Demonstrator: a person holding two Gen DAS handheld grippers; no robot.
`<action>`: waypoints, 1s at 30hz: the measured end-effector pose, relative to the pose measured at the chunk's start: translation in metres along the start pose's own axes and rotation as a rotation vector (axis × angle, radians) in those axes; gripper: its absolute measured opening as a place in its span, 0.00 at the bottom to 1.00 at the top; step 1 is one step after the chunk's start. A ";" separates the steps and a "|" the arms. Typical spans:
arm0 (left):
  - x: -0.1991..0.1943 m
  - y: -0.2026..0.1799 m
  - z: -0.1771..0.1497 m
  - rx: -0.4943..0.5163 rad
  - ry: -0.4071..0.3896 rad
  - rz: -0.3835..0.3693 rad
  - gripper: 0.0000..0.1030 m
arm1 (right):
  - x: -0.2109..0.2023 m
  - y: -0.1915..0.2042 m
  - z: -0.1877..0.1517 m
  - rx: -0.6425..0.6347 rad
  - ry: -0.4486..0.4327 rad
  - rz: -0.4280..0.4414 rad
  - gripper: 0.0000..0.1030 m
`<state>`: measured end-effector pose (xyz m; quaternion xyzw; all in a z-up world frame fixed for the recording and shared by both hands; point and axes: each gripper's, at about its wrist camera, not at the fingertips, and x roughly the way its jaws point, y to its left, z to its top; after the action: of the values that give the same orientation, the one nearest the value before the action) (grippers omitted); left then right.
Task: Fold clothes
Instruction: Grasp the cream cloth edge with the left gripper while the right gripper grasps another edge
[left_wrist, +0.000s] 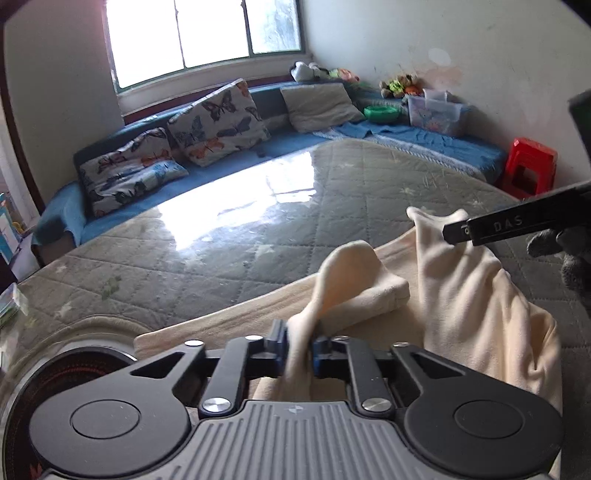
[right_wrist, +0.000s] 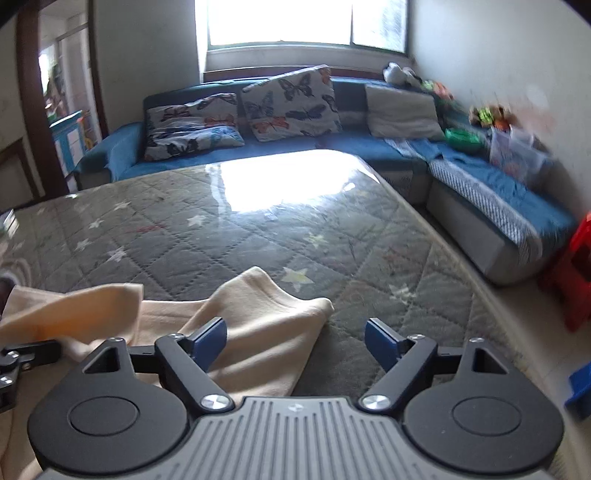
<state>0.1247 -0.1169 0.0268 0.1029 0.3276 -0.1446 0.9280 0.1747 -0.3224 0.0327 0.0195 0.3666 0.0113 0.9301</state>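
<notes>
A cream garment (left_wrist: 461, 295) lies rumpled on the near part of a grey quilted table cover (left_wrist: 221, 240) with stars. My left gripper (left_wrist: 299, 349) is shut on a bunched fold of it, and the cloth rises between the blue pads. From the right, one black finger (left_wrist: 517, 221) of the other gripper reaches over a raised corner of the garment, with a grey-gloved hand (left_wrist: 554, 251) behind it. In the right wrist view my right gripper (right_wrist: 295, 341) stands open above the garment's right corner (right_wrist: 266, 325). Its left pad (right_wrist: 210, 339) is over the cloth and its right pad over the bare cover (right_wrist: 369, 258).
A blue corner sofa (right_wrist: 295, 147) with butterfly cushions (right_wrist: 291, 103) wraps the table's far and right sides. On it sit a clear plastic box (left_wrist: 436, 110), a green bowl (left_wrist: 382, 113) and soft toys. A red stool (left_wrist: 530, 166) stands at the right. A dark round object (left_wrist: 74, 373) sits at the near left.
</notes>
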 end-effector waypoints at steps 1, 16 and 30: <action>-0.005 0.004 -0.001 -0.022 -0.008 0.012 0.07 | 0.003 -0.003 -0.001 0.019 0.001 0.006 0.74; -0.104 0.077 -0.041 -0.335 -0.128 0.221 0.04 | 0.015 0.056 0.007 -0.116 0.026 -0.006 0.41; -0.177 0.098 -0.114 -0.466 -0.083 0.308 0.04 | -0.088 -0.010 -0.013 -0.018 -0.151 -0.039 0.01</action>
<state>-0.0392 0.0432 0.0622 -0.0709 0.2941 0.0734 0.9503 0.1020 -0.3356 0.0828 0.0047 0.2958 -0.0048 0.9552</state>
